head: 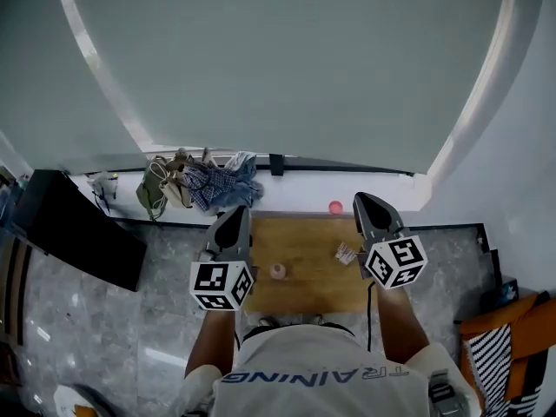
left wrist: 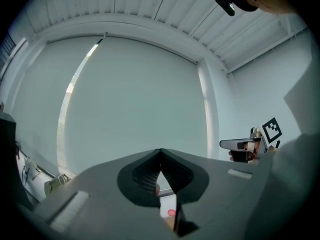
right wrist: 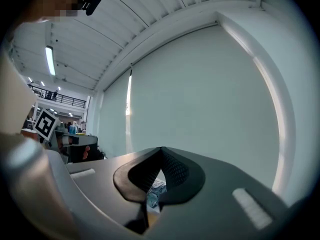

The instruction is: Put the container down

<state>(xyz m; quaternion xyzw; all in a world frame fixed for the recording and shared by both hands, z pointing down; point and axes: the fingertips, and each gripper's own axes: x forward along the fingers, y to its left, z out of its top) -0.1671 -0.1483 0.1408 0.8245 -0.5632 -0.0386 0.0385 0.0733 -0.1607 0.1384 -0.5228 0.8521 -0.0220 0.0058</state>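
Left claw (head: 238, 212) and right claw (head: 362, 198) hover, jaws together and empty, flanking the small pale-pink cylindrical container (head: 278, 271), likely light and rigid, best pinched across its sides.

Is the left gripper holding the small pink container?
No, the small pink container stands on the wooden table, apart from the left gripper, whose jaws are closed on nothing.

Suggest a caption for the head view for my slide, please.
Left gripper and right gripper, both shut and empty, hover above a wooden table holding a small pink container.
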